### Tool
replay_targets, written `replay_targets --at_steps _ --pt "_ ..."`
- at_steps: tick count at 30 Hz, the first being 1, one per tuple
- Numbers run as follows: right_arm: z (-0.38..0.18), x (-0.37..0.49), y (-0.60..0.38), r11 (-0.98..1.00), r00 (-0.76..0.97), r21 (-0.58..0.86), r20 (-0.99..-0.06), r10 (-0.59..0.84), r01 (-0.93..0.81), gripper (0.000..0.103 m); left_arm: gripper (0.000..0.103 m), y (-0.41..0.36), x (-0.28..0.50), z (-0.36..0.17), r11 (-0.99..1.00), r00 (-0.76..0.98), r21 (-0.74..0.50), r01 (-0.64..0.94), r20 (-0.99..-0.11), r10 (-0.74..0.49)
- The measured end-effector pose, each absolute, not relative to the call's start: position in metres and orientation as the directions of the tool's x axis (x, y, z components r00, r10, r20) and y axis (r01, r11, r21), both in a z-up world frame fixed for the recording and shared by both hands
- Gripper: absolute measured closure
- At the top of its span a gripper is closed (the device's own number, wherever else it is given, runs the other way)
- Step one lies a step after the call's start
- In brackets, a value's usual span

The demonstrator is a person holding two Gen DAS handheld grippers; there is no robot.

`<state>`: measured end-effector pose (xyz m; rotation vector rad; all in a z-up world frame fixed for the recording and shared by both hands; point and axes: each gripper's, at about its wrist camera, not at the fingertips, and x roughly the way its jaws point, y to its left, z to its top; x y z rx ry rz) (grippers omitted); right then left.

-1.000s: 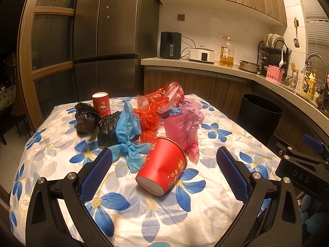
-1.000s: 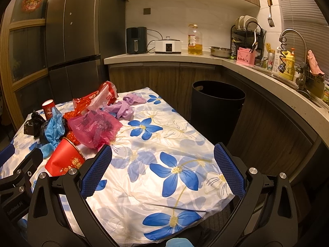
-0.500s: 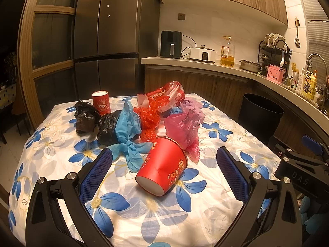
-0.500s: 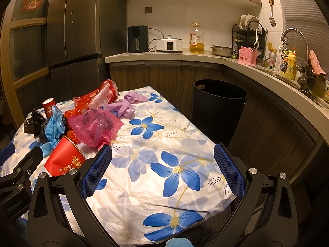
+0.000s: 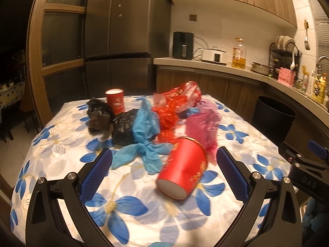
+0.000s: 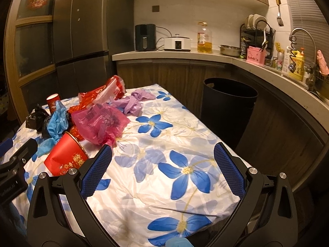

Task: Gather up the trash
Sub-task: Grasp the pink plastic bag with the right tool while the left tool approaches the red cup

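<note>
Here, the lines of the scene:
Left gripper (image 5: 164, 173): jaws wide apart, holding nothing, above the near part of the table; the tipped red cup lies between its fingers in the view.
Right gripper (image 6: 162, 169): jaws also wide apart and empty, over the flowered cloth (image 6: 176, 148), well to the right of the trash.
Tipped red cup (image 5: 183, 171): on its side, bottom toward the camera, touching the pink bag (image 5: 202, 126).
Blue bag (image 5: 145, 132): just left of the cup, beside two black bags (image 5: 112, 121).
Upright red cup (image 5: 115, 100): at the far side, behind the black bags.
Red wrapper (image 5: 176, 100): behind the pink bag.
Purple bag (image 6: 131, 103): behind the pink bag, on the cloth.
Black bin (image 6: 227, 105): on the floor, right of the table, under the counter (image 6: 185, 56).
</note>
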<state>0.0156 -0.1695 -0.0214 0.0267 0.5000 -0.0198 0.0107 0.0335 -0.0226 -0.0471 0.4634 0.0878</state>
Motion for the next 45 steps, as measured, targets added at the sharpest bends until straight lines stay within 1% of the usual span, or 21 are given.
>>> replay_targets --at_steps 3,6,10,14,18,25,28,31,32,33,34,36,37,39,40,41,42,44,45 --pt "-0.027 0.022 -0.165 1.000 0.876 0.026 -0.481 0.013 -0.001 0.005 0.006 0.039 0.011 -0.026 0.995 0.896 -0.040 -0.092 -0.440 0.065" --pt "-0.031 0.028 -0.161 0.999 0.879 0.038 -0.475 0.046 -0.031 0.005 0.006 0.040 0.012 -0.032 0.996 0.897 -0.023 -0.090 -0.436 0.071" --pt "-0.035 0.038 -0.155 0.995 0.879 0.068 -0.466 0.099 -0.076 0.005 0.006 0.049 0.015 -0.038 0.994 0.895 -0.049 -0.100 -0.442 0.068" --pt "-0.038 0.054 -0.146 0.985 0.872 0.106 -0.460 0.168 -0.134 0.010 0.006 0.057 0.017 -0.042 0.991 0.893 -0.061 -0.123 -0.442 0.083" --pt "-0.039 0.072 -0.134 0.968 0.855 0.151 -0.456 0.248 -0.200 0.012 0.006 0.062 0.019 -0.043 0.988 0.892 -0.064 -0.141 -0.441 0.099" --pt "-0.031 0.101 -0.109 0.949 0.850 0.165 -0.423 0.313 -0.268 0.012 0.006 0.076 0.030 -0.048 0.980 0.881 -0.062 -0.188 -0.451 0.140" --pt "-0.031 0.120 -0.101 0.942 0.835 0.170 -0.436 0.336 -0.290 0.014 0.006 0.080 0.036 -0.046 0.978 0.881 -0.059 -0.198 -0.449 0.152" --pt "-0.034 0.138 -0.092 0.936 0.821 0.162 -0.450 0.351 -0.311 0.022 0.006 0.084 0.043 -0.044 0.977 0.881 -0.047 -0.206 -0.444 0.164" --pt "-0.037 0.143 -0.090 0.935 0.815 0.156 -0.459 0.354 -0.318 0.028 0.006 0.086 0.048 -0.044 0.978 0.881 -0.046 -0.206 -0.443 0.164" --pt "-0.041 0.149 -0.088 0.931 0.802 0.159 -0.474 0.365 -0.329 0.036 0.006 0.087 0.053 -0.044 0.978 0.880 -0.044 -0.203 -0.445 0.163" --pt "-0.044 0.152 -0.086 0.928 0.791 0.163 -0.486 0.372 -0.336 0.041 0.007 0.088 0.057 -0.044 0.979 0.878 -0.039 -0.202 -0.450 0.164" --pt "-0.051 0.158 -0.081 0.925 0.772 0.153 -0.513 0.376 -0.348 0.062 0.011 0.090 0.066 -0.047 0.979 0.867 -0.037 -0.199 -0.473 0.158" --pt "-0.054 0.159 -0.080 0.925 0.771 0.141 -0.516 0.373 -0.353 0.067 0.011 0.092 0.071 -0.048 0.980 0.861 -0.047 -0.194 -0.487 0.147" --pt "-0.056 0.158 -0.078 0.923 0.774 0.120 -0.512 0.373 -0.365 0.082 0.012 0.096 0.077 -0.051 0.980 0.853 -0.064 -0.186 -0.506 0.129" --pt "-0.057 0.157 -0.079 0.923 0.777 0.115 -0.508 0.372 -0.367 0.085 0.015 0.096 0.079 -0.051 0.980 0.847 -0.068 -0.185 -0.516 0.124" --pt "-0.057 0.155 -0.080 0.924 0.782 0.111 -0.502 0.369 -0.365 0.092 0.019 0.096 0.080 -0.051 0.981 0.844 -0.069 -0.180 -0.523 0.118" --pt "-0.055 0.153 -0.083 0.925 0.788 0.115 -0.493 0.369 -0.362 0.093 0.025 0.095 0.078 -0.050 0.983 0.846 -0.072 -0.171 -0.522 0.109" --pt "-0.052 0.149 -0.089 0.928 0.798 0.125 -0.478 0.367 -0.351 0.094 0.025 0.089 0.072 -0.049 0.985 0.852 -0.079 -0.154 -0.515 0.092" --pt "-0.050 0.147 -0.092 0.930 0.804 0.128 -0.471 0.362 -0.344 0.094 0.025 0.086 0.066 -0.048 0.987 0.860 -0.094 -0.128 -0.507 0.063"
